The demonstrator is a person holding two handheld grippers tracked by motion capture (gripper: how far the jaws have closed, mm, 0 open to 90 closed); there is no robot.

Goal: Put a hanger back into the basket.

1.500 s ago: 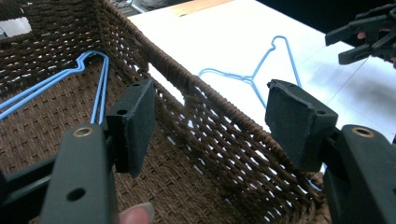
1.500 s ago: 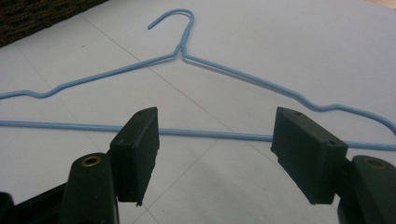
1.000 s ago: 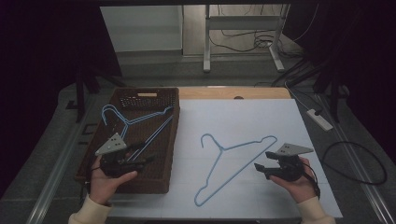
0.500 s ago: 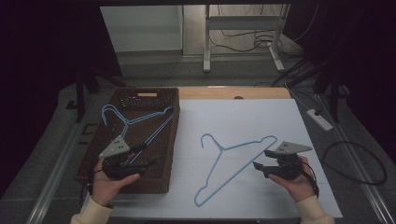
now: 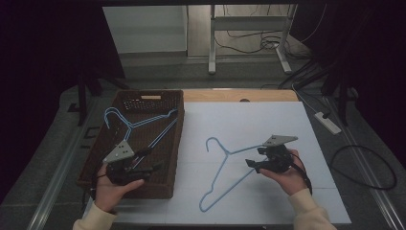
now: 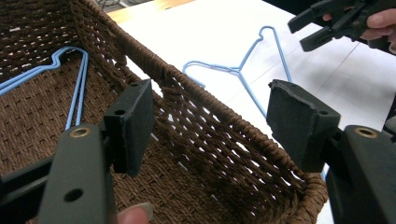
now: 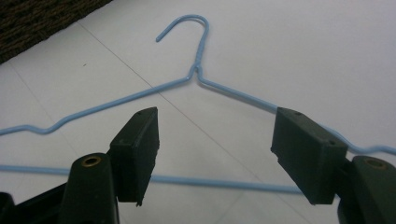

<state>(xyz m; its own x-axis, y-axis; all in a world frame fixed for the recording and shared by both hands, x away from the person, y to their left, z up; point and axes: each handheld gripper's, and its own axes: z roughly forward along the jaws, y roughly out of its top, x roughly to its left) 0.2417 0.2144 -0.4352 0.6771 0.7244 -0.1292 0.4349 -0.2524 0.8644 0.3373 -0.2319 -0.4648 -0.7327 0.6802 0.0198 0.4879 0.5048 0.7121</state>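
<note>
- While nothing is yet gripped, the white table (image 5: 287, 120) is seen bearing the whole layout, with a dark woven basket (image 5: 168, 189) set along its left side and one blue wire hanger (image 5: 225, 160) lying flat on the bare surface to the right of it.
- Inside the basket, two more blue hangers (image 5: 139, 125) are seen lying together on the woven floor, which suggests that hangers are being gathered there one at a time.
- The right hand-held gripper (image 5: 253, 163) has been carried leftward across the table since a second ago, so that it is now brought close over the loose hanger's shoulder; its jaws are held wide apart with nothing between the pads, and in the right gripper view the hanger (image 7: 201, 74) is framed just beyond them, neck and hook ahead.
- The left hand-held gripper (image 5: 148, 160) has been kept where it was, over the near right part of the basket; its jaws are likewise spread, empty, and in the left gripper view the basket wall (image 6: 219, 126) is seen between them, untouched.
- From this shift it is judged that a grasp on the loose hanger is being lined up, the lift and transfer to the basket being not yet begun.
</note>
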